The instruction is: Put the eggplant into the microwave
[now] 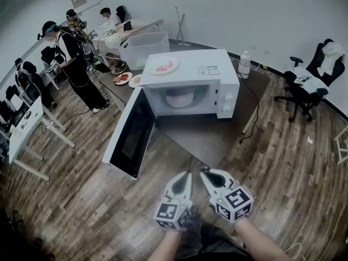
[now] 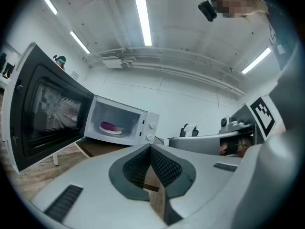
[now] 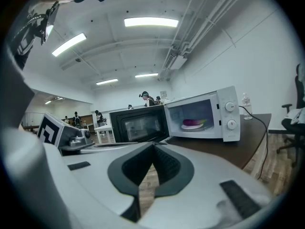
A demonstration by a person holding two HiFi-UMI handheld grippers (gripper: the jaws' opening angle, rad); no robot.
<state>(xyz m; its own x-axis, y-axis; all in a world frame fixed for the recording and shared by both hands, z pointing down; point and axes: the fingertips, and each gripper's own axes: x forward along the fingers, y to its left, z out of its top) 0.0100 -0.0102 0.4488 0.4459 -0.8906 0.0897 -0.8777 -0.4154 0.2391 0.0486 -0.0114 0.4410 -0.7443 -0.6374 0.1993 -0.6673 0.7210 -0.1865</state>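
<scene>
The white microwave (image 1: 217, 75) stands on a dark table (image 1: 217, 140), its door (image 1: 130, 137) swung wide open to the left. Inside it the purple eggplant (image 1: 179, 97) lies on a white plate; it also shows in the left gripper view (image 2: 112, 126) and the right gripper view (image 3: 193, 122). My left gripper (image 1: 186, 175) and right gripper (image 1: 204, 174) hang side by side in front of the table's near corner, well short of the microwave. Both are shut with nothing between their pads, as the left gripper (image 2: 150, 147) and the right gripper (image 3: 153, 146) show in their own views.
A plate with red food (image 1: 163, 66) sits on top of the microwave. A water bottle (image 1: 244, 64) stands at the table's back right, and a black cable (image 1: 253, 113) runs off that side. Behind are a clear bin (image 1: 142, 47), more plates (image 1: 123, 79), people (image 1: 76, 64) at the left and an office chair (image 1: 304, 86).
</scene>
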